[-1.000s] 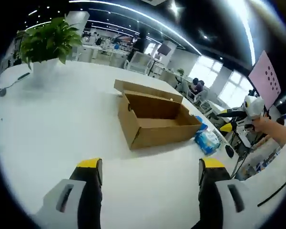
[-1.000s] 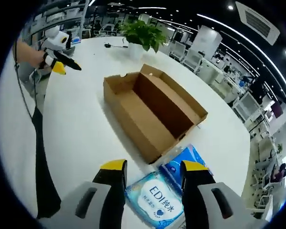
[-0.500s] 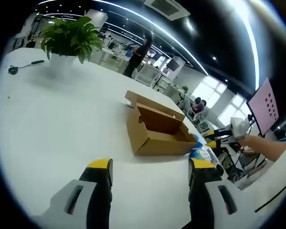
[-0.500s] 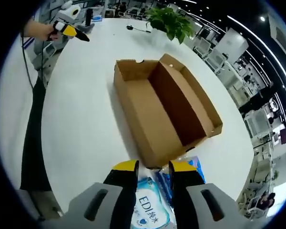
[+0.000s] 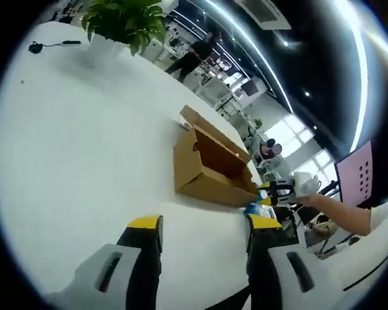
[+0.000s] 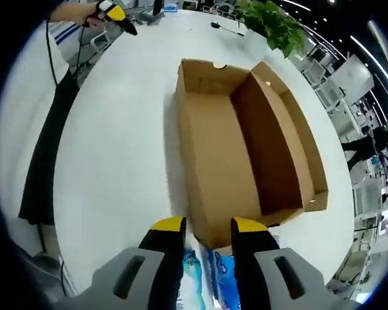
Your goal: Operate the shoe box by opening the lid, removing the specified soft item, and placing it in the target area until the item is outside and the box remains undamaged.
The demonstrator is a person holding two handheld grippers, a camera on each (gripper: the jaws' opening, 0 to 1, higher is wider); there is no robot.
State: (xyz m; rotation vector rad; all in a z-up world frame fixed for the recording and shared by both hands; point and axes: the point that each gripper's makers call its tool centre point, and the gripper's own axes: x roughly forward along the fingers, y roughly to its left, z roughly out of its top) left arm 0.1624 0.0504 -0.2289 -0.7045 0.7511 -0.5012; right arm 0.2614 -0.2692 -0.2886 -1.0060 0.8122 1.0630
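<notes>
Right gripper view: the right claw [image 6: 207,227] has its two yellow-tipped jaws narrowed around one blue-and-white tissue pack [image 6: 204,274], which lies on the white table [image 6: 116,161] between them, just outside the near end of the box; whether the jaws press it, I cannot tell. One brown shoe box [image 6: 246,142] stands open just beyond the claw, nothing inside it. The left claw [image 6: 116,14] hangs far off at the table's edge. Left gripper view: the left claw [image 5: 204,226] is parted wide over bare table, holding nothing. One potted plant [image 5: 126,22] stands well beyond the box [image 5: 207,165].
</notes>
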